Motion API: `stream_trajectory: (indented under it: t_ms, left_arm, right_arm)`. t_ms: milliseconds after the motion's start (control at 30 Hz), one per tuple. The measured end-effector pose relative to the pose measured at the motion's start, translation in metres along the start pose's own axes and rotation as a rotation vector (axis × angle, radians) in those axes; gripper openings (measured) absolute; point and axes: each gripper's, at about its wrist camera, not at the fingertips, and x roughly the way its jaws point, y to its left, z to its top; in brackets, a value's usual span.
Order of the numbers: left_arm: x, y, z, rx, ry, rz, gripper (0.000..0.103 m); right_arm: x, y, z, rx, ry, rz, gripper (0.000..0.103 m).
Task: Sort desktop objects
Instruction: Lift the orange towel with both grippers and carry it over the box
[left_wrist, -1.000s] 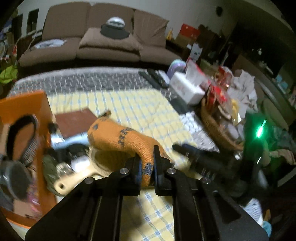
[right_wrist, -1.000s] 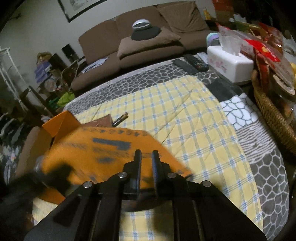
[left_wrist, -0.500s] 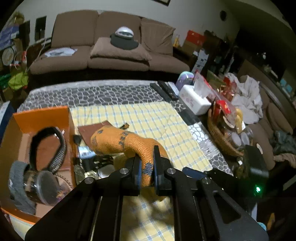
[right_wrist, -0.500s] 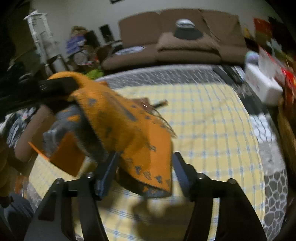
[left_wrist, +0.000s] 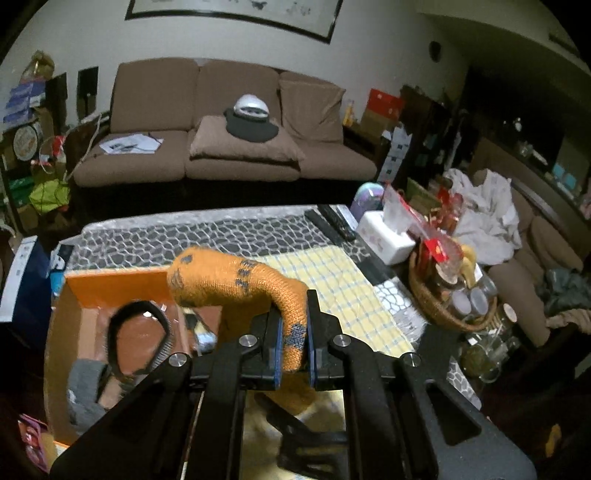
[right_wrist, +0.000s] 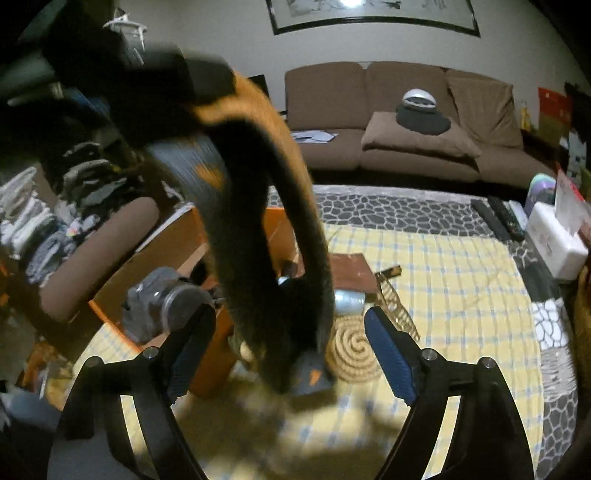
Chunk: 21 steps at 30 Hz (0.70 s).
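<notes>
My left gripper (left_wrist: 293, 345) is shut on an orange knitted sock with dark paw prints (left_wrist: 236, 280) and holds it up in the air, above the right edge of an orange cardboard box (left_wrist: 110, 280). The box holds a black headband (left_wrist: 138, 334) and a grey item. In the right wrist view the sock (right_wrist: 266, 221) hangs blurred and dark from the left gripper, dangling between my right gripper's fingers. My right gripper (right_wrist: 288, 350) is open and empty. Behind the sock on the yellow checked cloth (right_wrist: 443, 280) lie a coiled woven coaster (right_wrist: 354, 350), a brown wallet (right_wrist: 351, 273) and a silver item.
A white tissue box (left_wrist: 384, 236), remotes (left_wrist: 332, 221) and a wicker basket of snacks (left_wrist: 443, 291) stand along the table's right side. A brown sofa (left_wrist: 236, 140) is behind the table. A clear bottle with a grey cap (right_wrist: 162, 302) lies at the box's near corner.
My left gripper has lifted the sock high above the table and over toward the box. My right gripper has opened, let go of the sock, and drawn back.
</notes>
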Motion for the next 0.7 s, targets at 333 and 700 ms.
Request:
stream_trajectory:
  t_ms: [333, 700]
  left_arm:
    - [-0.036, 0.094, 0.017, -0.073, -0.047, 0.114, 0.009]
    - [-0.036, 0.189, -0.002, -0.169, -0.049, 0.196, 0.009]
  right_arm:
    - [0.042, 0.036, 0.047, 0.155, -0.011, 0.163, 0.018]
    - [0.133, 0.104, 0.078, 0.195, 0.147, 0.251, 0.017]
